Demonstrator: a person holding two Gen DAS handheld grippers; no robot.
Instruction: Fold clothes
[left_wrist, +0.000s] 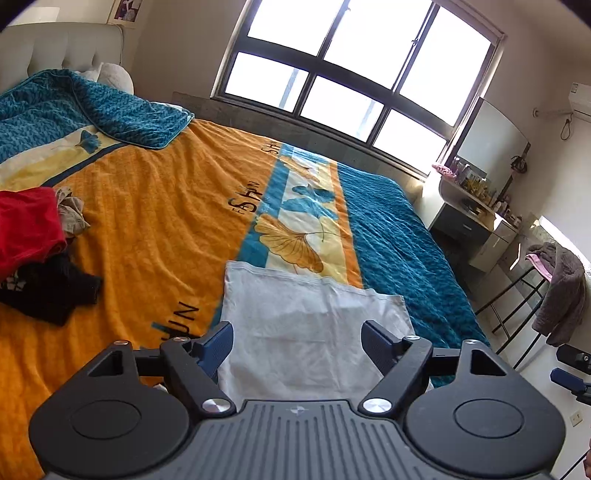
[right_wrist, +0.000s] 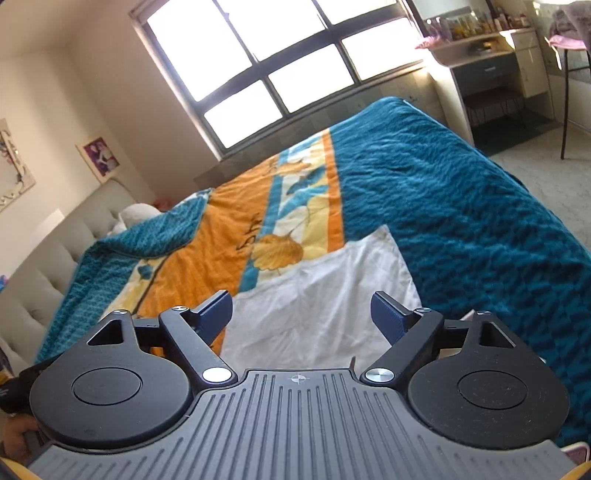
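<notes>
The white garment's near edge is hidden behind the left hand-held gripper.

A patterned bedspread covers the bed below a window.

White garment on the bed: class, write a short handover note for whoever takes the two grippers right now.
Left gripper: open, empty, above the white garment.
Right gripper: open, empty, above the same garment.
The garment lies flat as a folded rectangle on the bedspread.
Unfolded pile at the far left: red garment, black garment, beige garment.
Done: white garment looks folded.
Left: probably the pile.
</notes>
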